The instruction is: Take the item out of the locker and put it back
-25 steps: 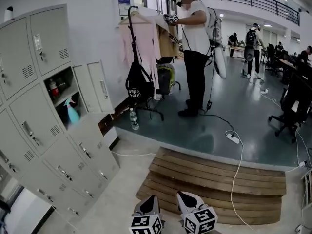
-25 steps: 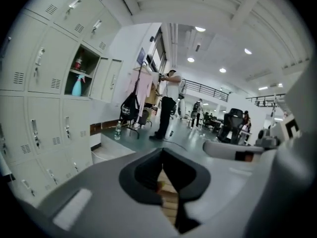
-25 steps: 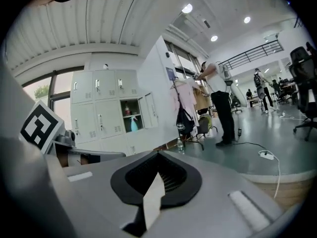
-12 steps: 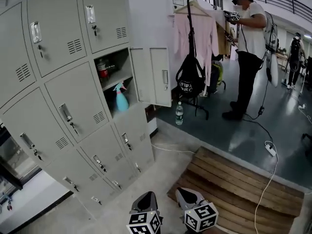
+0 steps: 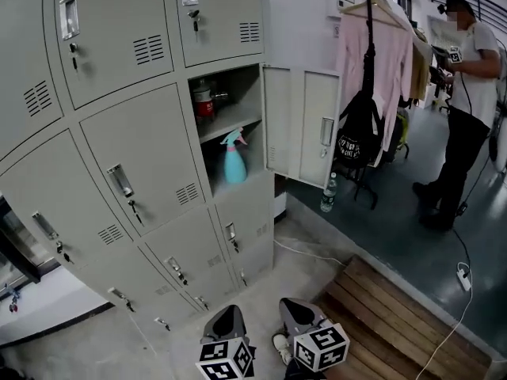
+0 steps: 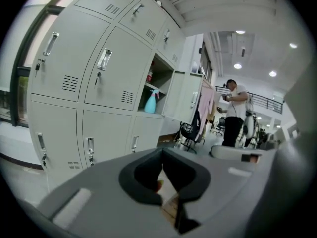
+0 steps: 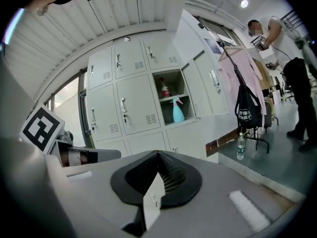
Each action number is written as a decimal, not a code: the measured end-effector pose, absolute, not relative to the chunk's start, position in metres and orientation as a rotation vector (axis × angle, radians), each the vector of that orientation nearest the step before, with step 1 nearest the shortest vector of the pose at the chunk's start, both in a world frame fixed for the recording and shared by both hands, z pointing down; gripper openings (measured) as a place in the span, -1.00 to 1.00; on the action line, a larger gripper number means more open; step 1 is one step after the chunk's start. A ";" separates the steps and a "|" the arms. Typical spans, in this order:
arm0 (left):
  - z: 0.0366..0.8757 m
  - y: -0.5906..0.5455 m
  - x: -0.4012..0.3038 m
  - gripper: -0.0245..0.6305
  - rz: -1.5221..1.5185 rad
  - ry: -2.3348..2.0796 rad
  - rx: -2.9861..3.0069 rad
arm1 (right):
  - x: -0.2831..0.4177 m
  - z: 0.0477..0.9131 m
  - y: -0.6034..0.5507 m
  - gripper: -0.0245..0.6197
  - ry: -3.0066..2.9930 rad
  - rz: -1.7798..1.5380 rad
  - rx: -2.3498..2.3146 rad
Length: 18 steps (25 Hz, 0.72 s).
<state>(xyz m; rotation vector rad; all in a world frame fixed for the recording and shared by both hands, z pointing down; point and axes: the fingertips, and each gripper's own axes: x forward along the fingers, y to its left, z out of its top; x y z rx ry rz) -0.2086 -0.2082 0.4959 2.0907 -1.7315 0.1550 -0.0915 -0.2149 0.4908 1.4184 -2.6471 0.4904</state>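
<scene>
**Light-blue plastic spray bottle (image 5: 234, 158) stands in the open locker; left gripper (image 6: 162, 156) and right gripper (image 7: 158, 158) closed and empty**

The tall grey metal locker bank (image 5: 142, 133) fills the space ahead of the fingers and to their left, well apart from them. All of its doors are closed but one. To the right of the fingers lies a slatted wooden platform (image 5: 404, 323) on the floor. Beyond it, far ahead and to the right, a person in a white shirt and dark trousers (image 5: 467, 93) stands near a pink garment on a hanger (image 5: 380, 62).

The one open grey locker door (image 5: 305, 125) swings out to the right, ahead of the fingers. A black bag (image 5: 358, 137) hangs just past it, under the garment.

Inside the open compartment the spray bottle stands upright in the lower part, under the shelf, ahead of and above both pairs of fingers. A small red and silver container (image 5: 204, 101) stands on the shelf over it. A clear plastic water bottle (image 5: 328, 194) stands on the floor below the bag.

On each gripper the dark fingers meet tip to tip, with nothing between them. Both grippers are low and side by side, pointing toward the lockers.
</scene>
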 end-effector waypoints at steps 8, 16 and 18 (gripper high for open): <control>0.484 -0.337 -0.227 -0.90 0.094 -1.851 1.994 | -0.125 0.478 -0.370 -0.92 -2.718 0.404 1.226; 0.492 -0.435 -0.242 -0.90 0.090 -1.909 1.923 | -0.172 0.459 -0.560 0.04 -2.805 0.217 1.190; 0.494 -0.446 -0.246 -0.90 0.091 -1.922 1.897 | -0.185 0.452 -0.601 0.21 -2.812 0.175 1.193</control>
